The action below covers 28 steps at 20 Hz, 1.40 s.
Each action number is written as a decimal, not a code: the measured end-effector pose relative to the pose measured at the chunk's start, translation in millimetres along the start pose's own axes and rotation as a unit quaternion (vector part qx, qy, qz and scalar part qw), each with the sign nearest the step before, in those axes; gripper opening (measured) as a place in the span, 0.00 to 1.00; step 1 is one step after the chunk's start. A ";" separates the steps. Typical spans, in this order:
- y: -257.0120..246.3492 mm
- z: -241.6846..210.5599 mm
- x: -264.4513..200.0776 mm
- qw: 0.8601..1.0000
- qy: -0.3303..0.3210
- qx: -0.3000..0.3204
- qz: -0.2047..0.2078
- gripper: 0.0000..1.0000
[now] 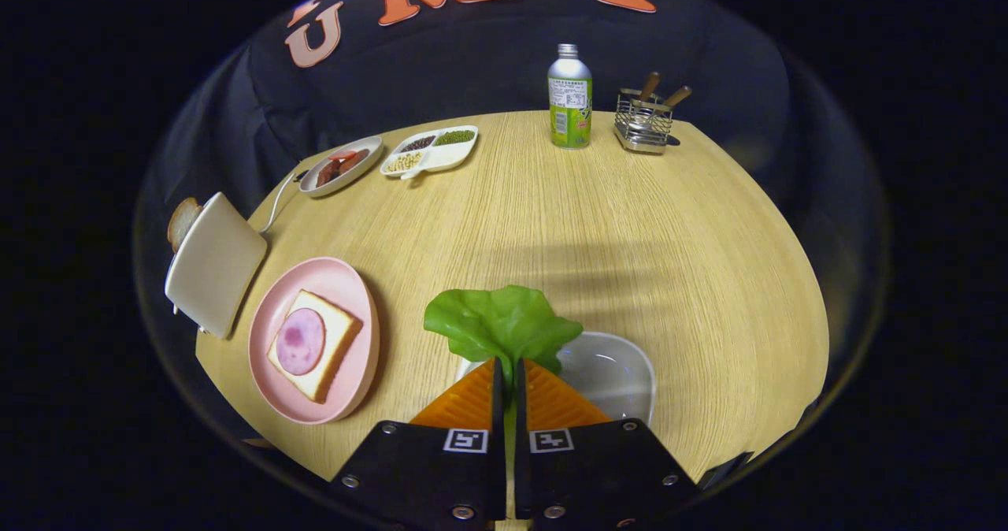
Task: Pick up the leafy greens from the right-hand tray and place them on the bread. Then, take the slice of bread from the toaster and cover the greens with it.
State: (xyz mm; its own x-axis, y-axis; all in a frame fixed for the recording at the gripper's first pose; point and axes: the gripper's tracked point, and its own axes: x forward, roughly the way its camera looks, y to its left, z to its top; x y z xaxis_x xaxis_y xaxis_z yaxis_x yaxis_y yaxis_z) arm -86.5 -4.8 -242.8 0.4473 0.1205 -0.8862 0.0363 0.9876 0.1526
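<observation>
Two orange fingers [472, 397] of the tool [508, 373] pinch the leafy greens [504, 322] above the near right-hand tray [622, 369], so carry them level leftward and lay them flat over the ham-topped bread [315, 346] on the pink plate [346, 287], beside the toaster [214, 263].

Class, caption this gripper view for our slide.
Gripper shut on greens above the tray, beside ham-topped bread on a pink plate.
</observation>
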 end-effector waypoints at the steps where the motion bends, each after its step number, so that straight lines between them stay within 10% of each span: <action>1: 6.6 3.3 -3.3 1.000 -0.006 0.000 0.009 0.05; 19: 154.0 31.1 -12.5 0.982 -0.025 -0.038 0.186 0.05; 28: 169.0 19.1 17.7 0.982 -0.010 -0.070 0.173 0.14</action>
State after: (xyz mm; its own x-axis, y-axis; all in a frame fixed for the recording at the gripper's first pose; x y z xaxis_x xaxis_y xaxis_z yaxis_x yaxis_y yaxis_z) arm -55.4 162.3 -224.4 0.4281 0.4507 -0.7833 -0.2428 0.8923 0.3807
